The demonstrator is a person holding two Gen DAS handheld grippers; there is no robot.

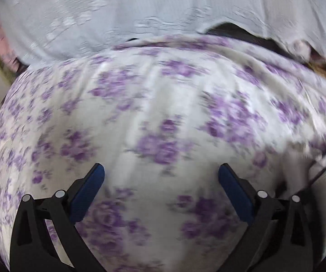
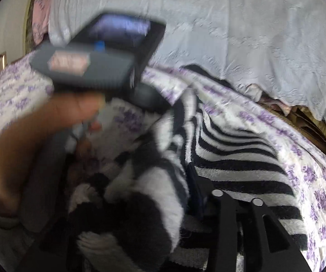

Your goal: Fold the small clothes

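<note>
The left gripper (image 1: pixel 161 176) has its blue-padded fingers (image 1: pixel 88 195) spread wide with nothing between them; only the purple-flowered bedspread (image 1: pixel 163 113) lies beyond the tips, so this hand looks free, probably between grasps.

The right gripper (image 2: pixel 163 195) shows one finger (image 2: pixel 197 195) clearly. The other is hidden behind a bunched fold of the black-and-white striped garment (image 2: pixel 235 158), which presses against the visible finger's inner side. The cloth sits between the fingers, yet I cannot tell whether they pinch it or lie slack around it.

Out from those fingertips, the garment spreads flat to the right over the bedspread and heaps up to the left, likely gathered for a fold. Further left, a hand (image 2: pixel 38 136) carries the other gripper's grey body (image 2: pixel 83 68) above the heap. A pale sheet (image 2: pixel 242 34) lies beyond.
</note>
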